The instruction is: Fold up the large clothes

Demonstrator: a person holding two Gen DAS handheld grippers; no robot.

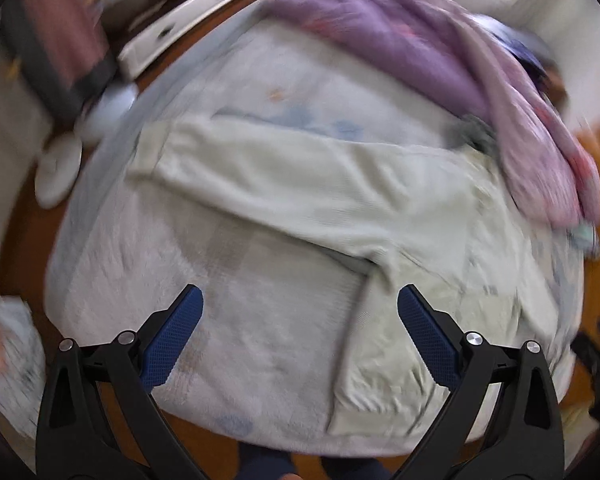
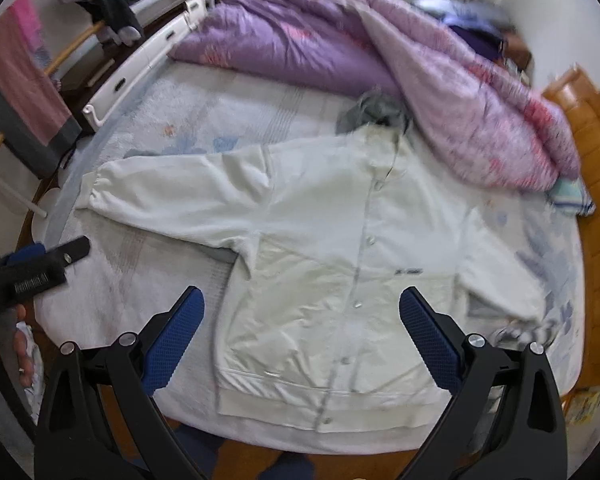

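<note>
A white button-front jacket (image 2: 324,272) lies flat, face up, on the bed (image 2: 148,292), hem toward me, collar toward the far side. Its left sleeve (image 2: 172,200) stretches out to the left; the right sleeve (image 2: 496,272) angles down to the right. In the blurred left wrist view the jacket (image 1: 320,184) fills the middle. My left gripper (image 1: 300,340) is open and empty above the bedsheet near the jacket's left side; it also shows in the right wrist view (image 2: 40,264). My right gripper (image 2: 300,340) is open and empty above the jacket's lower front.
A purple quilt (image 2: 340,48) is heaped across the far side of the bed, with a grey garment (image 2: 372,112) by the jacket's collar. A wooden headboard (image 2: 596,200) stands at the right. White drawers (image 2: 148,60) and a clothes rack (image 2: 24,64) stand at the left.
</note>
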